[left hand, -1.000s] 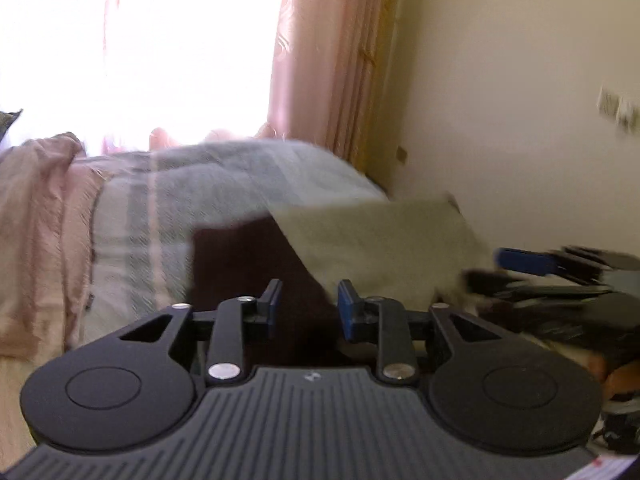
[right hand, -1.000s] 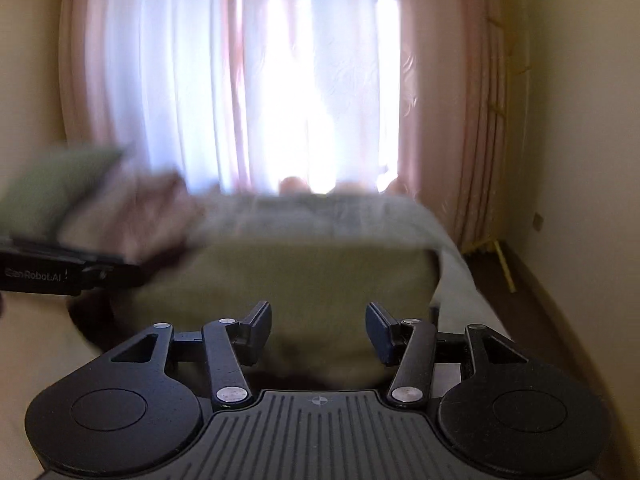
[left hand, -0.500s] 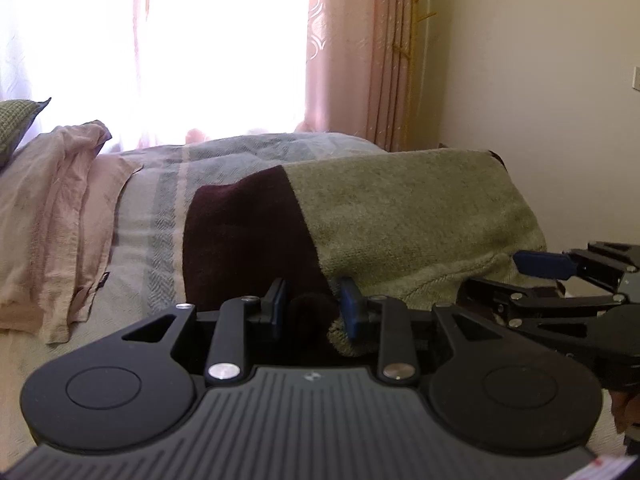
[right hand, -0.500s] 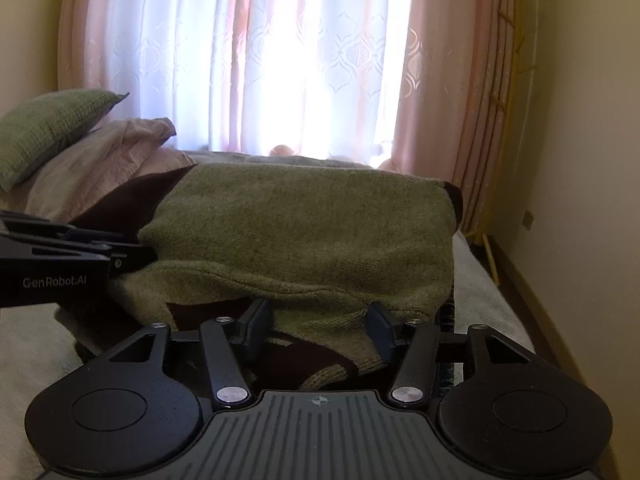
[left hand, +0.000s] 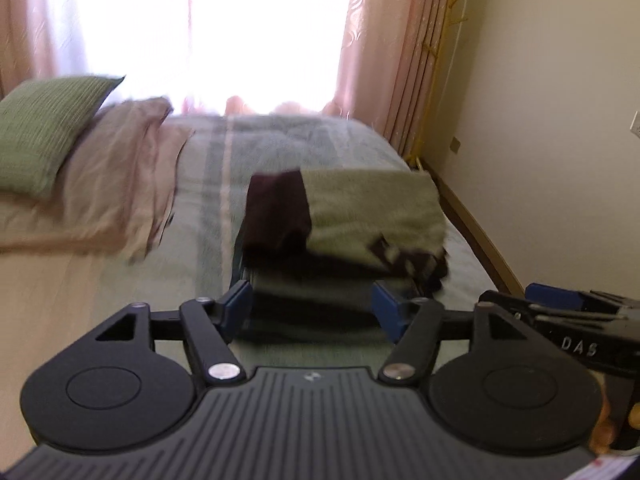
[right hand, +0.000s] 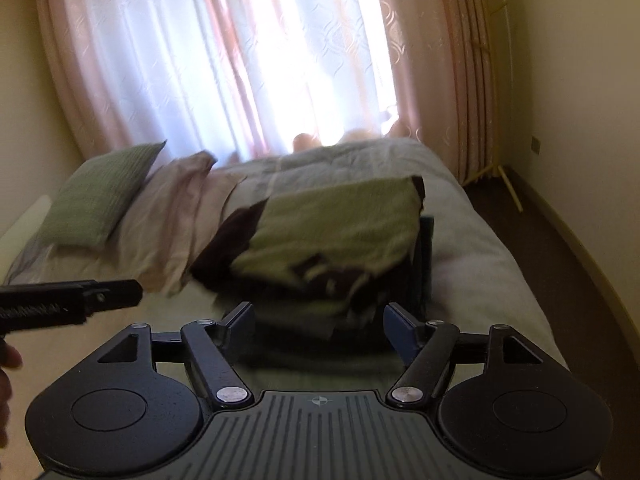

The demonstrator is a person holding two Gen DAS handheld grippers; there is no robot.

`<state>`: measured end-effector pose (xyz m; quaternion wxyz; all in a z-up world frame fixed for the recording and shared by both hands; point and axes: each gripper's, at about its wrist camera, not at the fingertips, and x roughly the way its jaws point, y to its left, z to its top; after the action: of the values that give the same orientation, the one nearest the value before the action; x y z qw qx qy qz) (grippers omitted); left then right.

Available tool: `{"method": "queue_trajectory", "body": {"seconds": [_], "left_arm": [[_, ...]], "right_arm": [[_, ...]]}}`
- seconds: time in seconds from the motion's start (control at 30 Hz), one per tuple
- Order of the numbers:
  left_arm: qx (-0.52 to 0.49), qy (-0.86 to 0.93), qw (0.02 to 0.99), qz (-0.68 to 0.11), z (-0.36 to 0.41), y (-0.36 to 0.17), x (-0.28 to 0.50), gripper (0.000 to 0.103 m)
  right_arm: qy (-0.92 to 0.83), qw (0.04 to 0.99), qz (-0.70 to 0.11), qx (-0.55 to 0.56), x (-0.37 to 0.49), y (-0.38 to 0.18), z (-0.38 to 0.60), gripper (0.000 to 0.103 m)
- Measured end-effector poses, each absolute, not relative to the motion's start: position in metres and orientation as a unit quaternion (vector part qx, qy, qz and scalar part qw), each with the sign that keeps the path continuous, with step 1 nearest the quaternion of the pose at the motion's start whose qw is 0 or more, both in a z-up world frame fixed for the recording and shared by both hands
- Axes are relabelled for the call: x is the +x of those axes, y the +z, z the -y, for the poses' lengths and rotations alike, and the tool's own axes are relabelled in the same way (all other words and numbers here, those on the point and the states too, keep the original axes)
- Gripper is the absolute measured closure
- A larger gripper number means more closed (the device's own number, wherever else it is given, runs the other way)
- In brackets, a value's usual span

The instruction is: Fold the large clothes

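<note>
The folded green and maroon sweater (left hand: 360, 216) lies on the bed (left hand: 280, 144), at twelve o'clock from both grippers. The left gripper (left hand: 314, 310) and right gripper (right hand: 320, 322) jaws are opening, with nothing between them.

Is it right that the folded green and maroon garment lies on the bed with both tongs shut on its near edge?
Not quite. The garment lies folded on the bed, but both tongs, left and right, are opening and grip nothing, as both wrist views show.

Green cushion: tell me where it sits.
In both wrist views the green cushion lies at the left on the bed, beside the pink bedding.
</note>
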<state>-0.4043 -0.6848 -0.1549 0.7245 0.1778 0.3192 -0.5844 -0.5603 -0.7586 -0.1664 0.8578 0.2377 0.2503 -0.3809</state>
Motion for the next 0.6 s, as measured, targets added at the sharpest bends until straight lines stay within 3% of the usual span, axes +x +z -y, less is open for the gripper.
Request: {"method": "queue_trajectory", "body": {"seconds": [0.33,0.6], "left_arm": [[0.213,-0.571,0.716,-0.340,0.565,-0.091,-0.427,0.034],[0.209,-0.591,0.708,-0.325,0.498,-0.061,-0.435,0.032]], "right_arm": [[-0.381,0.835,-0.296,0.265,-0.589,-0.115,0.642,0.034],[-0.381,0.843,-0.278,0.259,-0.593,-0.070,0.572,0.034]]}}
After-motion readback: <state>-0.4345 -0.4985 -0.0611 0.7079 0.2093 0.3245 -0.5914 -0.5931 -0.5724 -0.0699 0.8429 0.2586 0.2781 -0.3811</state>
